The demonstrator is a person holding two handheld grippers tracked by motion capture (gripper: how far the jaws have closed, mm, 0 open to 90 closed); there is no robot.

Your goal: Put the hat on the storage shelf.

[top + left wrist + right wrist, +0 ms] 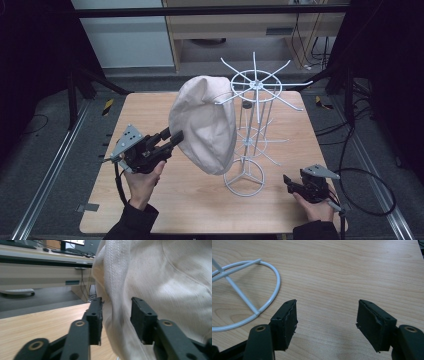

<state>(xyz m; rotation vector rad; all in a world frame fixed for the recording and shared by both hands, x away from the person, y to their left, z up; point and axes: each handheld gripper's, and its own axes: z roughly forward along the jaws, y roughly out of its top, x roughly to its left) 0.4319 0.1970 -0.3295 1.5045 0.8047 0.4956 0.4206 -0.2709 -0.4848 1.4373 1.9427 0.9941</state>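
A cream fabric hat [205,125] hangs from an arm of the white wire rack [255,85] that stands on the wooden table [145,105]. My left gripper [175,136] is at the hat's lower left side. In the left gripper view a fold of the hat [160,277] lies between the parted jaws of the left gripper [116,315], and the pads do not clamp it. My right gripper [287,181] rests near the table's front right, open and with nothing in it. In the right gripper view the right gripper [327,320] points over bare wood beside the rack's base ring [275,275].
The rack's spokes [290,102] reach out over the table's far right part. Black frame posts [75,90] stand at the table's left and right sides. Cables [370,185] lie on the floor to the right. A desk [37,262] stands beyond the table.
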